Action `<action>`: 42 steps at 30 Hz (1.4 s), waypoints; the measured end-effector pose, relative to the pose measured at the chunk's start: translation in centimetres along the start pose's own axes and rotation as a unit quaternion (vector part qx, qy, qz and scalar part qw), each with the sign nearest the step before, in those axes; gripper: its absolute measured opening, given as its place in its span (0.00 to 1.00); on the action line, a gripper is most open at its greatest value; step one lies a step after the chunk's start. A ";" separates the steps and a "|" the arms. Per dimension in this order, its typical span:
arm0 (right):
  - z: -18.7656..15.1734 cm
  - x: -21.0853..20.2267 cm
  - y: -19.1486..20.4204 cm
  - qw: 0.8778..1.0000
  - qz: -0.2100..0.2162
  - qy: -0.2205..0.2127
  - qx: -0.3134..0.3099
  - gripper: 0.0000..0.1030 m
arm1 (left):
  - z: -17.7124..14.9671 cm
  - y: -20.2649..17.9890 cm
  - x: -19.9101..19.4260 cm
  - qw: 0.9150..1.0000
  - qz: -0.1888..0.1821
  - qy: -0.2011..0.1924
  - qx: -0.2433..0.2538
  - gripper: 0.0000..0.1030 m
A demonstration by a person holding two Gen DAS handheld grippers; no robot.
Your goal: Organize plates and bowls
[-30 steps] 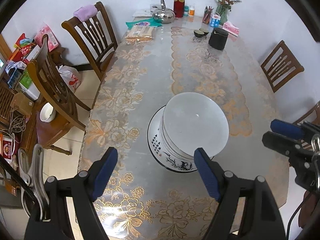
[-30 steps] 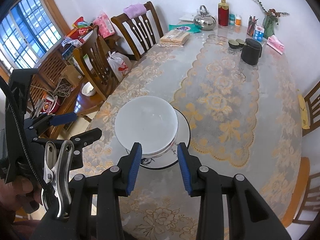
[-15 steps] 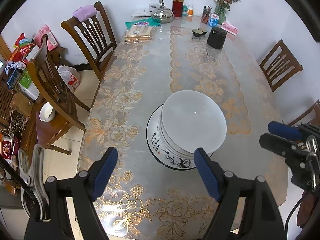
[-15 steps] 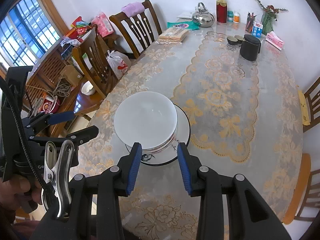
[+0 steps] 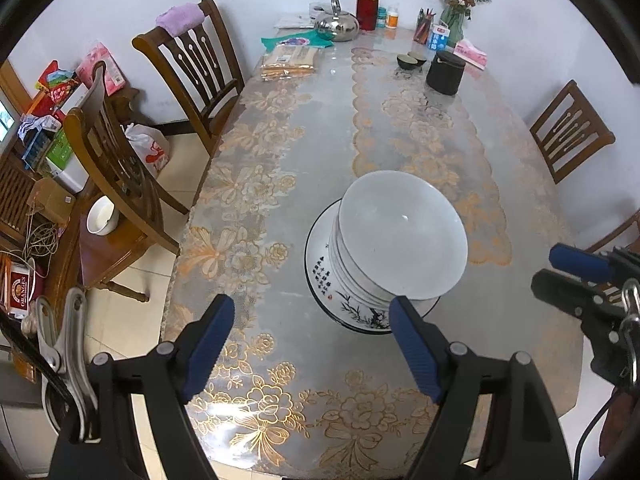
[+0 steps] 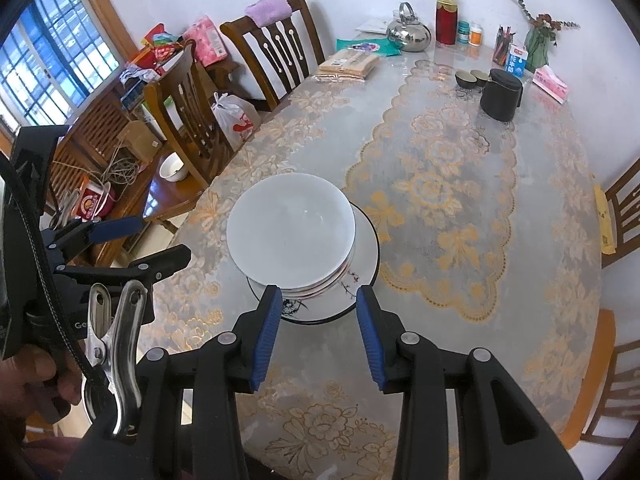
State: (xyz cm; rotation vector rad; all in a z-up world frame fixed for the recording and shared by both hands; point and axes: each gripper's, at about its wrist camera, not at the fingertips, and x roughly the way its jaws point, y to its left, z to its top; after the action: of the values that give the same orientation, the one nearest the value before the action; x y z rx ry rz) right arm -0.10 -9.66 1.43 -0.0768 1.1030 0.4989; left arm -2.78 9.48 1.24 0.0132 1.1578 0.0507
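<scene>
A stack of white bowls (image 5: 400,236) sits on a painted white plate (image 5: 320,272) in the middle of the table. My left gripper (image 5: 312,344) hovers just in front of it, open wide with nothing between its blue pads. In the right wrist view the same bowls (image 6: 290,228) and plate (image 6: 364,256) lie just beyond my right gripper (image 6: 318,332), which is open about halfway and empty. Each gripper shows in the other's view: the right gripper (image 5: 546,268) at the right edge, the left gripper (image 6: 162,238) at the left, held by a hand.
The oval table (image 5: 320,140) has a floral cloth under clear plastic. At its far end stand a black canister (image 5: 446,72), two small dark cups (image 5: 412,60), a kettle (image 5: 336,26), bottles and a vase. Wooden chairs (image 5: 192,60) line the left and right sides.
</scene>
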 end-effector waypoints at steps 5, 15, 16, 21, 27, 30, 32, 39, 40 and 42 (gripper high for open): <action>0.0 0.1 0.1 1.000 -0.001 0.000 -0.001 0.39 | 0.0 -0.1 0.0 1.000 0.000 -0.001 0.004 0.81; 0.0 0.3 0.1 1.000 -0.002 0.002 -0.001 0.39 | -0.2 -0.1 0.3 1.000 -0.004 0.008 0.004 0.81; 0.0 0.3 0.2 1.000 -0.002 0.002 -0.001 0.39 | -0.2 -0.1 0.3 1.000 -0.004 0.007 0.004 0.81; 0.0 0.3 0.1 1.000 -0.001 0.004 0.001 0.39 | -0.2 0.0 0.4 1.000 -0.003 0.007 0.003 0.81; -0.2 0.5 0.3 1.000 -0.016 -0.001 -0.005 0.39 | -0.2 0.1 0.2 1.000 0.010 -0.002 -0.006 0.87; -0.3 0.7 0.6 1.000 -0.024 0.003 -0.011 0.39 | -0.1 0.0 -0.3 1.000 0.017 -0.019 0.000 0.89; -0.3 0.8 0.8 0.999 -0.028 0.003 -0.018 0.43 | 0.0 -0.2 -0.6 0.999 0.020 -0.030 0.010 0.91; -0.1 0.4 1.0 0.999 -0.029 -0.005 -0.023 0.48 | 0.1 -0.3 -0.6 0.999 0.018 -0.028 0.011 0.93; 0.0 0.4 0.9 0.999 -0.029 -0.005 -0.023 0.48 | 0.2 -0.3 -0.5 0.999 0.019 -0.027 0.012 0.93; 0.0 0.4 0.9 0.999 -0.028 -0.005 -0.024 0.48 | 0.1 -0.2 -0.5 0.999 0.020 -0.026 0.010 0.93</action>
State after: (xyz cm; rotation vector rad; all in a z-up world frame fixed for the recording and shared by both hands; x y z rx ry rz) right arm -0.33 -8.71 1.25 -0.1466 1.0771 0.4753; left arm -2.87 9.23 1.76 0.0553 1.1058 0.0733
